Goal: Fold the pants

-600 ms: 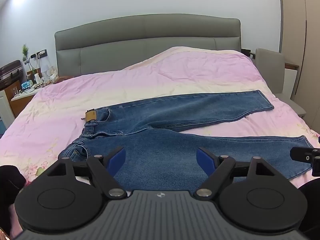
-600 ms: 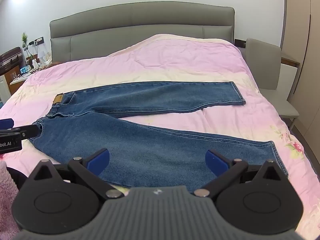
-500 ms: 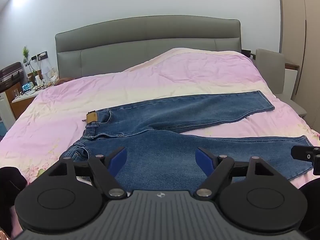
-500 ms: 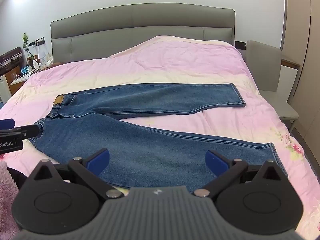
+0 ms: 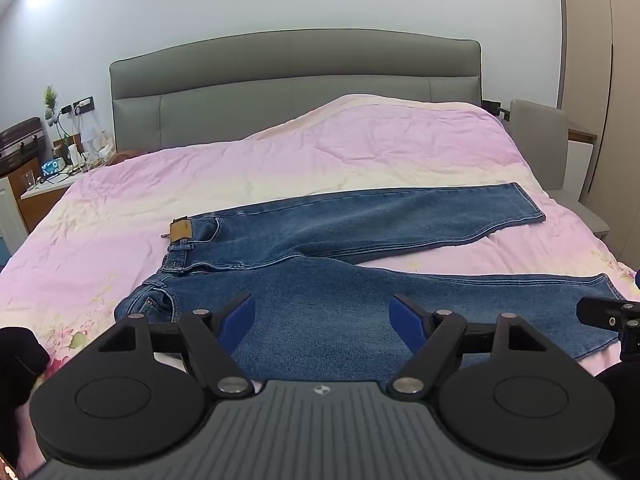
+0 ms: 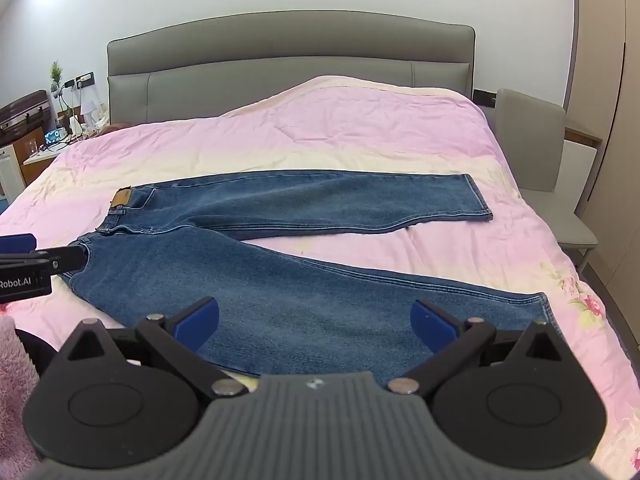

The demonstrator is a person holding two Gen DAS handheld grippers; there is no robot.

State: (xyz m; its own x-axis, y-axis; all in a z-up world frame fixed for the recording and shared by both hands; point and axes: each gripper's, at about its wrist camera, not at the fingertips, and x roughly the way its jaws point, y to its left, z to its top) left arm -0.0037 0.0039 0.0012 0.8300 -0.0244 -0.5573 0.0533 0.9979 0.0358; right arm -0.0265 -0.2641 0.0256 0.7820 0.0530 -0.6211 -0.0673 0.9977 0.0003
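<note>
Blue jeans (image 5: 360, 264) lie flat on the pink bed cover, waistband at the left with a tan patch (image 5: 182, 230), the two legs spread apart toward the right. They also show in the right wrist view (image 6: 280, 256). My left gripper (image 5: 322, 312) is open and empty, held above the near leg close to the waist. My right gripper (image 6: 314, 318) is open and empty, above the near leg toward its hem (image 6: 544, 304). Each gripper's tip shows at the edge of the other's view.
A grey padded headboard (image 5: 296, 80) stands at the far end of the bed. A grey chair (image 5: 540, 140) stands at the bed's right side. A cluttered nightstand (image 5: 52, 176) is at the left. The bed's near edge runs below the grippers.
Both grippers have risen or tilted slightly, so the jeans sit a little lower in each view. The jeans have not moved and both grippers stay open.
</note>
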